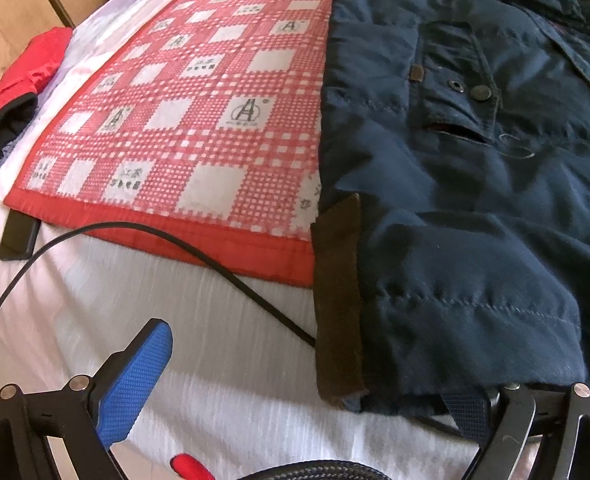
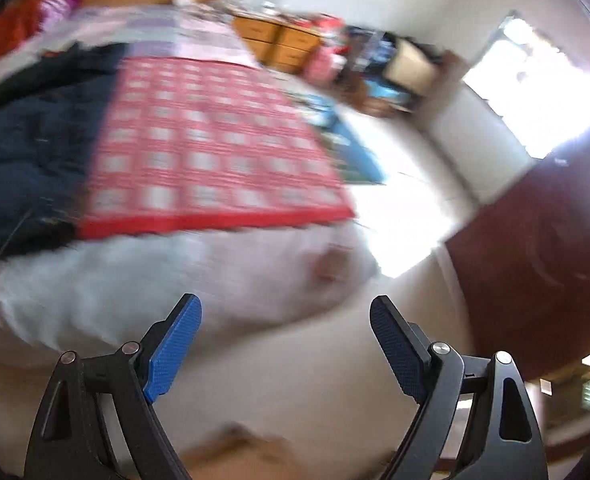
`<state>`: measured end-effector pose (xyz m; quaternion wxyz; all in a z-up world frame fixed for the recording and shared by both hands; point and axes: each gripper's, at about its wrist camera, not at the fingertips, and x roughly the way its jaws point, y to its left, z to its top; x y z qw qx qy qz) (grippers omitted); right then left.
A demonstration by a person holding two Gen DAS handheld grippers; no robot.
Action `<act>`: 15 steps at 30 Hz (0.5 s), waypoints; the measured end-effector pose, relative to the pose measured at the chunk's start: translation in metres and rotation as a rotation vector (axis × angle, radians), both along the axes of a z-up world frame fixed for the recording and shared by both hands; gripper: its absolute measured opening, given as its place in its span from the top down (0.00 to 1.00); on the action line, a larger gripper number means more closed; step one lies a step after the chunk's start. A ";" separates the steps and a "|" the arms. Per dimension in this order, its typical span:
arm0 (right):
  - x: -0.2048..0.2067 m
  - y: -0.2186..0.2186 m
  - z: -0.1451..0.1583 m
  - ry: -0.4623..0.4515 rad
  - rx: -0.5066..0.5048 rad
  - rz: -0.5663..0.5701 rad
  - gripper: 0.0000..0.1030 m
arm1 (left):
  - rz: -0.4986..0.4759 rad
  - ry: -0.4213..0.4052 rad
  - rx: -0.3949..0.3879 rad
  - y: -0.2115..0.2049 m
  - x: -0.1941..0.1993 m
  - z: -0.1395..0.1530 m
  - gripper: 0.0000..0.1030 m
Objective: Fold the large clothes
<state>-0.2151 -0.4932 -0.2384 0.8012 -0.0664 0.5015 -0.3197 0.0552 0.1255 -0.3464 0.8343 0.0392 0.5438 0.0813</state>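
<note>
— What do you see at the left gripper [image 1: 307,396]?

— Its jaws stand wide apart over the white bed sheet [image 1: 223,400]. One blue pad [image 1: 135,384] is free above the sheet; the other finger is at the hem of the navy jacket [image 1: 475,200], partly under the cloth, so I cannot tell if it touches. Nothing is between the jaws. A black cable [image 1: 215,268] runs ahead of the jaws and goes under the jacket's brown trim [image 1: 337,300].

— And where is the jacket lying?

— Ahead of the jaws and to the right, flat on the bed, over the edge of a red checked mat [image 1: 199,112]. A red garment [image 1: 23,68] lies far to the left.

— The right gripper [image 2: 285,344]?

— Its jaws are open too and hold nothing. The view is blurred. The jacket is far ahead on the left, the mat beside it.
</note>
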 end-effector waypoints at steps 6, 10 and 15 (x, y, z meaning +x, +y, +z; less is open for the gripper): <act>-0.087 -0.082 0.064 0.189 -0.263 -0.141 0.14 | -0.005 0.018 0.017 0.004 -0.006 0.004 0.02; -0.141 -0.135 0.112 0.260 -0.426 -0.278 0.14 | -0.002 0.007 0.015 0.007 -0.002 0.008 0.02; -0.148 -0.144 0.136 0.137 -0.450 -0.320 0.14 | -0.026 0.010 0.028 -0.002 0.003 0.004 0.02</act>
